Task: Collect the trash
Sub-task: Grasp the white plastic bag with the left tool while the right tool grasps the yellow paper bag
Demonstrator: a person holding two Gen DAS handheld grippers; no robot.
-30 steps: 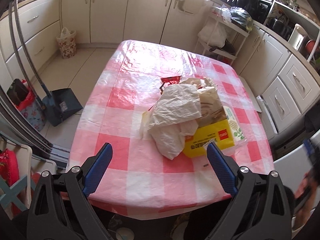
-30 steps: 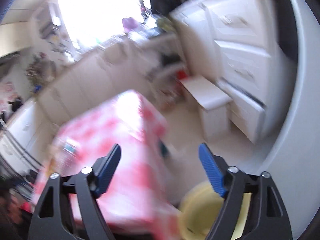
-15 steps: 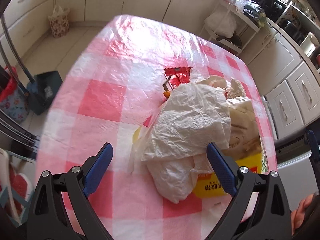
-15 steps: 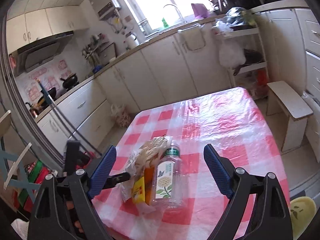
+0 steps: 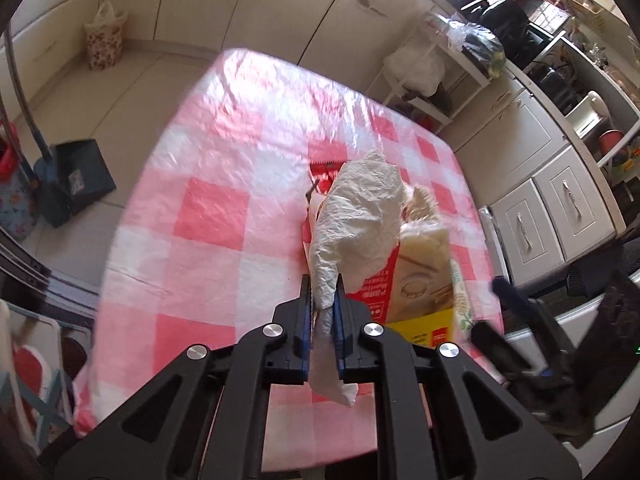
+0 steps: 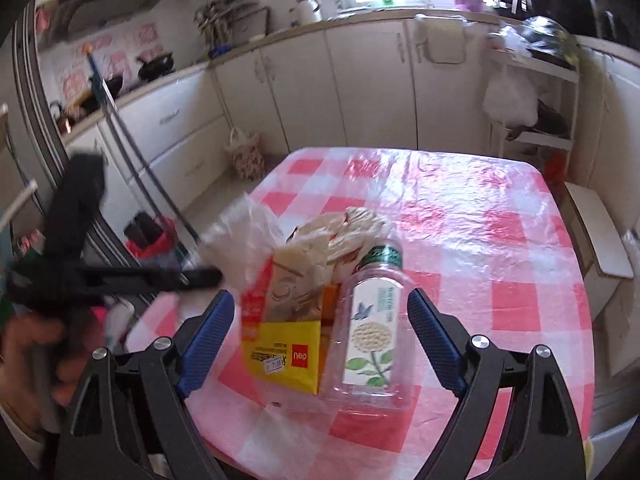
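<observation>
A pile of trash lies on the pink checked table [image 5: 208, 216]. My left gripper [image 5: 322, 300] is shut on a crumpled white plastic bag [image 5: 360, 216] and holds its lower end above the pile. Under it lie a yellow and red carton [image 5: 416, 320] and crumpled wrappers [image 5: 424, 204]. In the right wrist view my right gripper [image 6: 320, 328] is open, its fingers either side of the yellow carton [image 6: 288, 352] and a clear plastic bottle [image 6: 372, 332] lying on the table. The left gripper [image 6: 200, 276] shows there at the left, with the white bag [image 6: 248, 228].
A dustpan [image 5: 76, 176] and broom stand on the floor left of the table. A patterned bag [image 5: 104, 40] sits by the cabinets. A shelf rack [image 5: 436, 76] and drawers [image 5: 560, 200] stand to the right. A white stool [image 6: 596, 232] is beside the table.
My left gripper has closed on the white plastic bag and lifted it off the pile. My right gripper has moved closer to the bottle and carton.
</observation>
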